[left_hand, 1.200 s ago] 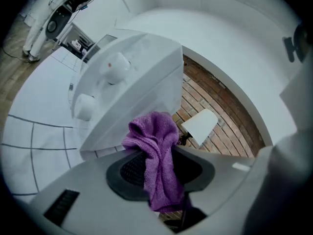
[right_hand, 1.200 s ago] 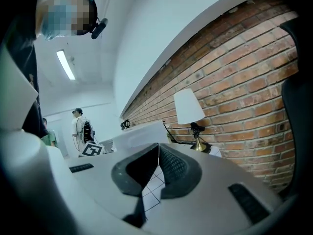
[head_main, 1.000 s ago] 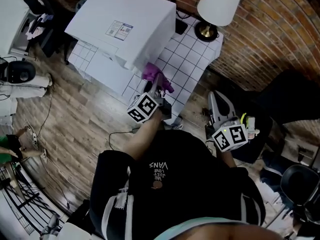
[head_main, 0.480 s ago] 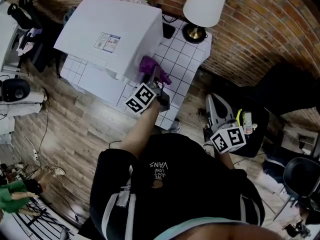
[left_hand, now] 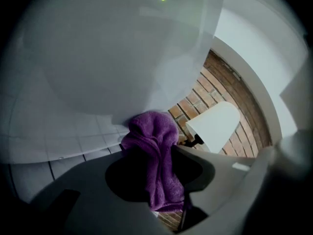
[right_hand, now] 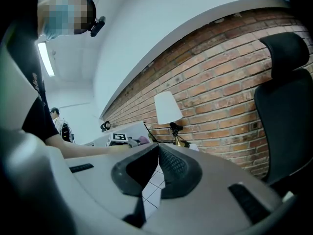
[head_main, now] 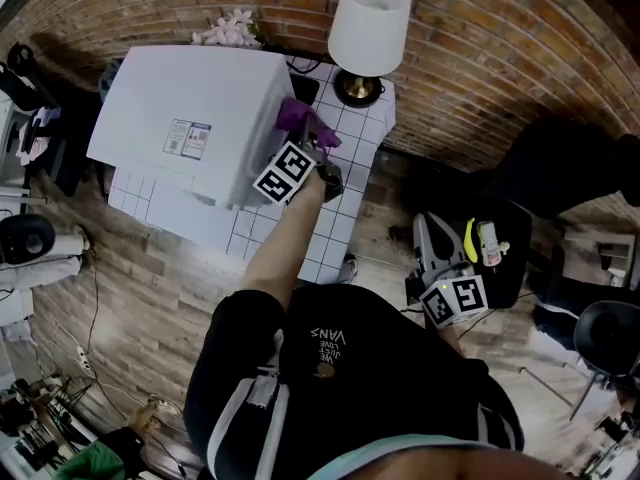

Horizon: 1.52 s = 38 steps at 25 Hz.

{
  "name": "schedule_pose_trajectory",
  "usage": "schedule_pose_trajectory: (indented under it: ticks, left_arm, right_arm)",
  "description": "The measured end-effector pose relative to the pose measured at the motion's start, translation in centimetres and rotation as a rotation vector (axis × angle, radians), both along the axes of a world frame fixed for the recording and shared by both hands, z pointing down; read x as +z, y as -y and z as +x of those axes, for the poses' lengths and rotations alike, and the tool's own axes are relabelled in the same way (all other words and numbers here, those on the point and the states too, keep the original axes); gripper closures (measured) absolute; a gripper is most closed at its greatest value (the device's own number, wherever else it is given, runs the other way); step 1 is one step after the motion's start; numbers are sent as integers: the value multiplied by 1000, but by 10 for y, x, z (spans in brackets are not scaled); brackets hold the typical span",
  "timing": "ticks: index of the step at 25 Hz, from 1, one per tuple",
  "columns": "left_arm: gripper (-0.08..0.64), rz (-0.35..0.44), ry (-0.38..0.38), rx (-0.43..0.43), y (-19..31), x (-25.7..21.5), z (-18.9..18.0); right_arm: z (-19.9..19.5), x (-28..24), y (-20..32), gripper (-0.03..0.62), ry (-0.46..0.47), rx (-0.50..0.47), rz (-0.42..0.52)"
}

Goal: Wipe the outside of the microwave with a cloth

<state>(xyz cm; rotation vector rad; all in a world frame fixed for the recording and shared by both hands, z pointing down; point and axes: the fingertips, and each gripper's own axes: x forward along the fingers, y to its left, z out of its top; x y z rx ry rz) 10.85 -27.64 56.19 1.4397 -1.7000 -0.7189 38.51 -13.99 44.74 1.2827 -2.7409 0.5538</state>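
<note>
While left tool (head_main: 312, 154) clamps one cloth (head_main: 297, 117), one microwave (head_main: 190, 98)

Even indoor light, heavy fisheye edges, blurred foreground

Workroom or studio — brick wall (head_main: 480, 58), plank floor (head_main: 150, 298), office chair (right_hand: 283, 106), table lamp (head_main: 368, 13).

Only one word reads clearly: "VANS", printed upside down on the person's black shirt (head_main: 380, 368) — the smaller lines beside it, and the sticker (head_main: 188, 138) atop the microwave (head_main: 205, 83), are too small.
</note>
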Motion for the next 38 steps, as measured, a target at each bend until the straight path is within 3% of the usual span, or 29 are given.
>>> schedule_pose_trajectory:
  ticks: [4, 9, 18, 28, 33, 38]
  left_arm:
    - [419, -12, 7, -5, 24, 0, -5]
    - [419, -22, 10, 6, 22, 2, 1]
    - [419, -52, 36, 41, -68, 22, 21]
    - [419, -103, -57, -80, -176, 45, 15]
    - [419, -132, -73, -122, -190, 60, 2]
    - [419, -136, -67, -106, -168, 65, 0]
  right_arm:
    - [5, 5, 3, 589, -3, 34, -21]
    - [-1, 3, 7, 589, 5, 6, -23]
    - [-30, 4, 7, 589, 16, -156, -6]
    - [-56, 9, -15, 589, 13, -310, 1]
    - [-58, 9, -22, 589, 8, -326, -1]
    - [-44, 8, -16, 589, 4, -266, -7]
